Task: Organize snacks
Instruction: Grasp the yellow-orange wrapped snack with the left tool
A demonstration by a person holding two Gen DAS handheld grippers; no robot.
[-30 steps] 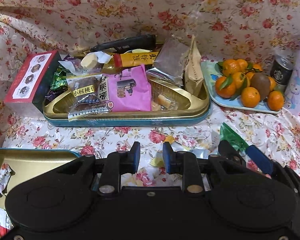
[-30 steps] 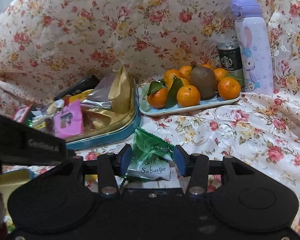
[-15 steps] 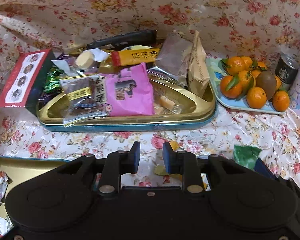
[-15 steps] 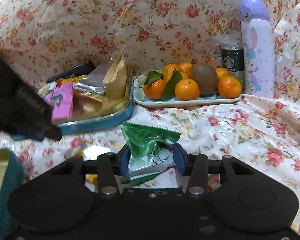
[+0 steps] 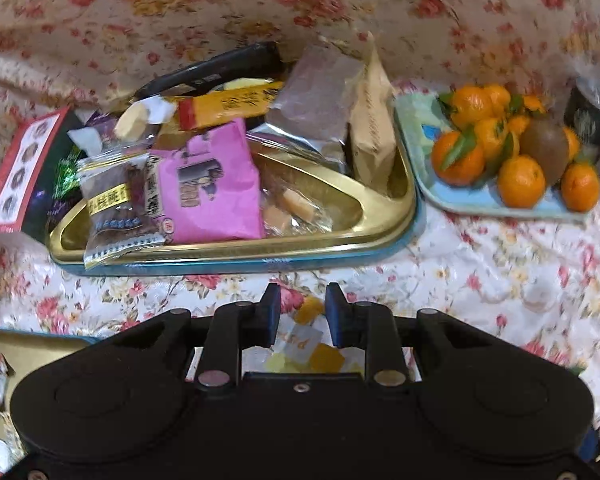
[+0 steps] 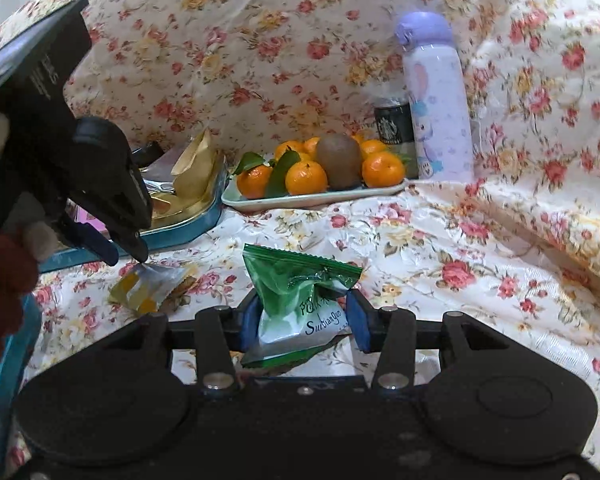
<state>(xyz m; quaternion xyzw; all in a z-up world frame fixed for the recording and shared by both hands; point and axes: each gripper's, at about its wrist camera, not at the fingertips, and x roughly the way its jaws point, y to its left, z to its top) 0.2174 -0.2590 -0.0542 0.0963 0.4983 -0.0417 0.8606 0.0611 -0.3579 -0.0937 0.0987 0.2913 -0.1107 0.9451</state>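
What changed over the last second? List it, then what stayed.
The right gripper closed on the green packet and now pinches it. The left gripper came down over the yellow candy packet on the cloth, its tips at the wrapper; not yet gripped. The gold tin of snacks, fruit plate, bottle and can stayed put.

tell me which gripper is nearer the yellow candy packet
Left. The left gripper has its tips at the yellow candy packet; the right gripper sits off to its side, around the green packet.
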